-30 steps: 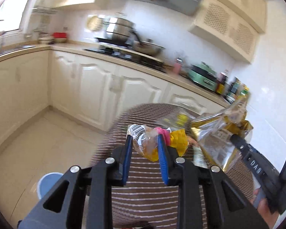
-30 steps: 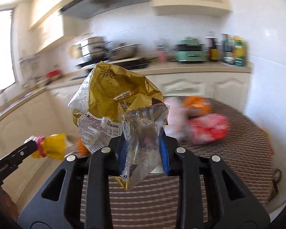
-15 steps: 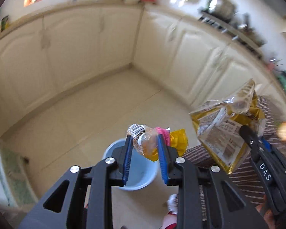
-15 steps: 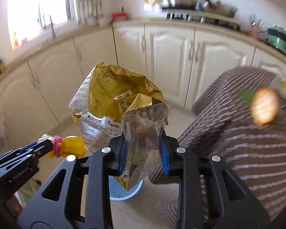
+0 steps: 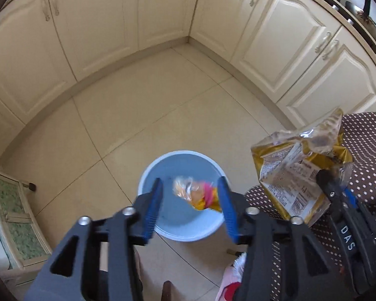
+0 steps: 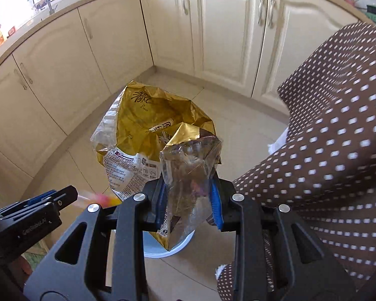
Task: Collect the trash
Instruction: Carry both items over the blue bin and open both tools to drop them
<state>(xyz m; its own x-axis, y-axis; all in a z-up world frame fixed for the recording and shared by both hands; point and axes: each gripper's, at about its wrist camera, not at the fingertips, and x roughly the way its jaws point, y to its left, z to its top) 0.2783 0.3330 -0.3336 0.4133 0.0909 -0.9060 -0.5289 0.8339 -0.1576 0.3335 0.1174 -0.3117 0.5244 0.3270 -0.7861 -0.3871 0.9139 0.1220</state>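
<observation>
**Wrapper drop over the bin, big bag next**

The left gripper (image 5: 190, 207) is opening its jaws right now, and the small yellow-pink wrapper (image 5: 200, 195) sits loose between them, above the blue bin (image 5: 148, 175) on the floor tiles. The right gripper (image 6: 189, 205) is clamped on the crumpled gold snack bag (image 6: 160, 130), hanging near the bin's rim beside the dotted tablecloth (image 6: 338, 125). My worry: that light wrapper could snag on a pad, and the wide bag could catch the rim and tumble onto the floor.
</observation>
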